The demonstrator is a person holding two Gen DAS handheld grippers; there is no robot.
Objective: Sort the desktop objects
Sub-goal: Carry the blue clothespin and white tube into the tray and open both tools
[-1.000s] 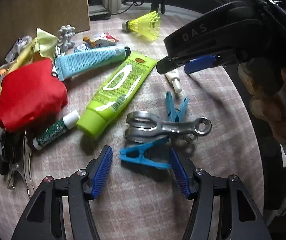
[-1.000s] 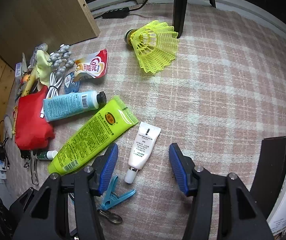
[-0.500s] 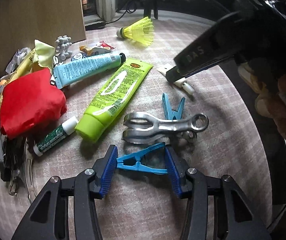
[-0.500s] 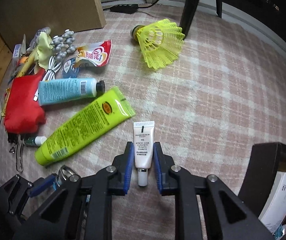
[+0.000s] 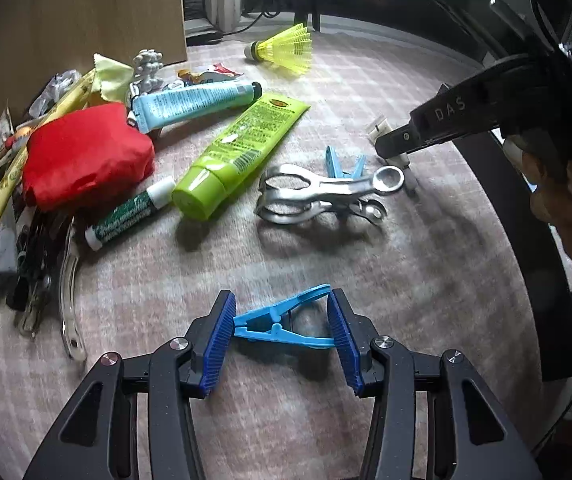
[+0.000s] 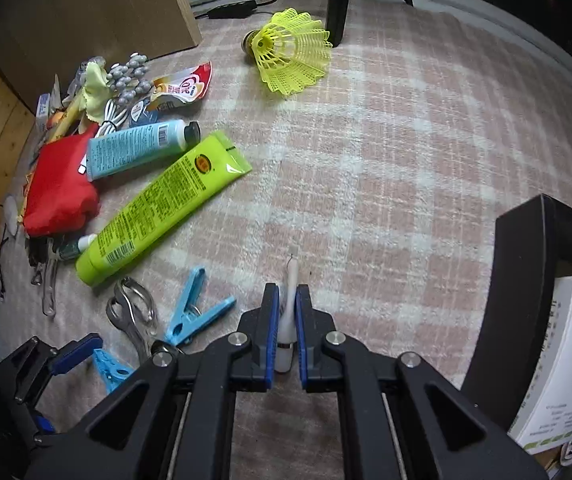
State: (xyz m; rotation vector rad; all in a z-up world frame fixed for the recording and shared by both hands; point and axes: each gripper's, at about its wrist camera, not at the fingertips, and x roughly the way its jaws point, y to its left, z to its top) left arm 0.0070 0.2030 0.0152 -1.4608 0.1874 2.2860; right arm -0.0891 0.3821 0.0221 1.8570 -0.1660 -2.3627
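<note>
My left gripper (image 5: 281, 297) is shut on a blue clothespin (image 5: 282, 330), which spans the gap between both blue pads just above the checked cloth. It also shows at the lower left of the right wrist view. My right gripper (image 6: 286, 288) has its jaws closing on a small white tube (image 6: 287, 320). The pads press on it, edge-on, with its crimped end pointing forward. In the left wrist view the right gripper (image 5: 389, 148) hangs at the right, with the tube's end (image 5: 377, 130) poking out.
A second blue clothespin (image 5: 341, 162) and a metal clip (image 5: 317, 196) lie mid-cloth. A lime tube (image 5: 242, 152), light-blue tube (image 5: 194, 102), red pouch (image 5: 86, 156) and small clutter crowd the left. A yellow shuttlecock (image 6: 289, 56) lies far back. A black stand (image 6: 525, 280) and white box (image 6: 557, 368) are at right.
The left jaws closed on the blue clothespin and drew it back from the metal clip. The right jaws closed on the white tube, which now sits edge-on between the pads.
</note>
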